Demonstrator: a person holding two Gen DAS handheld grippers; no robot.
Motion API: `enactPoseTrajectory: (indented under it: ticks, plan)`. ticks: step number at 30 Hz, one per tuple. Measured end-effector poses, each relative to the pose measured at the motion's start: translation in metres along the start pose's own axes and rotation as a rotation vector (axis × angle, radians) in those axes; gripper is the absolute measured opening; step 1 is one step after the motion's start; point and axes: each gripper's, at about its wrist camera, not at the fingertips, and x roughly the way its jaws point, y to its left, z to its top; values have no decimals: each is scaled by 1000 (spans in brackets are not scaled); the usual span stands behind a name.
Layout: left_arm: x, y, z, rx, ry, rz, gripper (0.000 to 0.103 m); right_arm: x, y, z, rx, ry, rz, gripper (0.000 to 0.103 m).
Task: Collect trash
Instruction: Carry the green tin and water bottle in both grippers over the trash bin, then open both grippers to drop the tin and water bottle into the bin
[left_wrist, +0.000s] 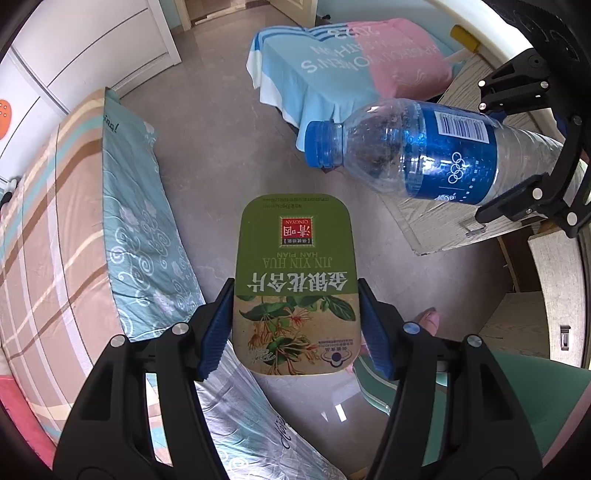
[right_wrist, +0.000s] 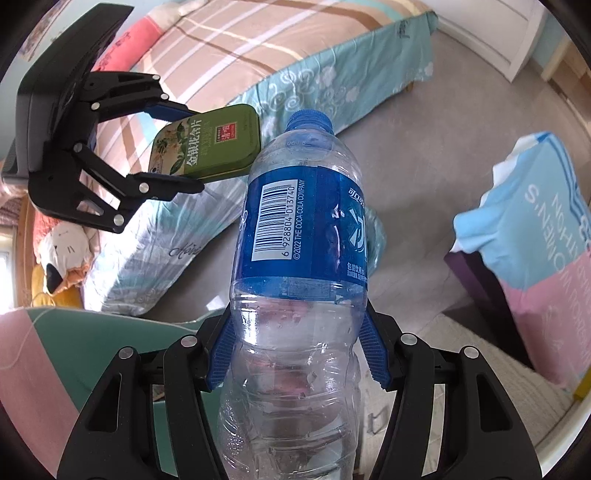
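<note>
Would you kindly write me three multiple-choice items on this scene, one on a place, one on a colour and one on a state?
1. Where is the green tin?
A. on the bed
B. between the left gripper's fingers
C. on the floor

2. What colour is the bottle's cap?
A. blue
B. red
C. white

3. In what state is the right gripper?
A. open and empty
B. shut on the green tin
C. shut on the plastic bottle

Answers:
1 B, the left gripper has its blue pads against the tin's two long sides.
2 A, the cap matches the blue label.
3 C, its pads press the clear lower body of the bottle.
</note>
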Motion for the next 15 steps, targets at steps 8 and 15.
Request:
enactPoseTrajectory:
  ticks: [8, 15]
  plan:
    - [38, 4, 8, -19, 41, -36, 60, 45, -18, 15, 101, 49, 64, 60]
    - [76, 14, 8, -45, 87, -46, 60, 85, -38, 19, 174, 120, 59, 60]
